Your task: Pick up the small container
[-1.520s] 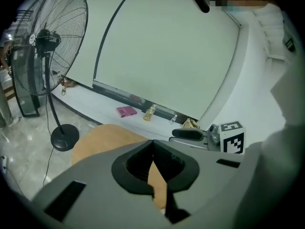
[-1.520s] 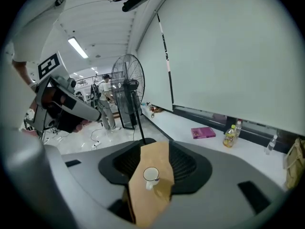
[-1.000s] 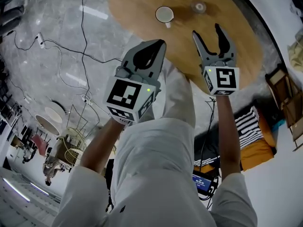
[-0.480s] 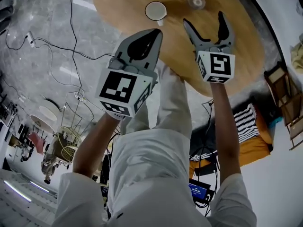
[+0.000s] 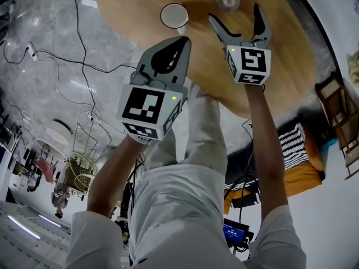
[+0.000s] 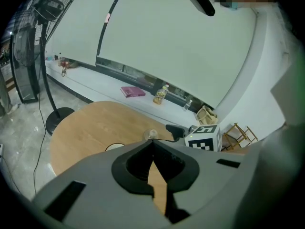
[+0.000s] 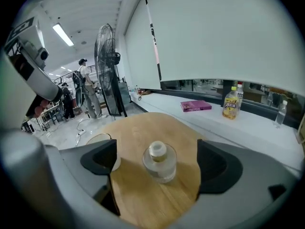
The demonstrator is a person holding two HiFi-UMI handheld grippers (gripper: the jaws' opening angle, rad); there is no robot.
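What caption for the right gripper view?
Right claw opening, nothing between its jaws yet, lined up on the small clear container on the round wooden table.

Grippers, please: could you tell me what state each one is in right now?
Left gripper: shut, empty.
Right gripper: opening wide, empty; small container ahead, untouched.

place: open workshop-like hall | evidence: pedestal fan; loose cables across polished floor; ceiling strip light; long window ledge; round wooden bench
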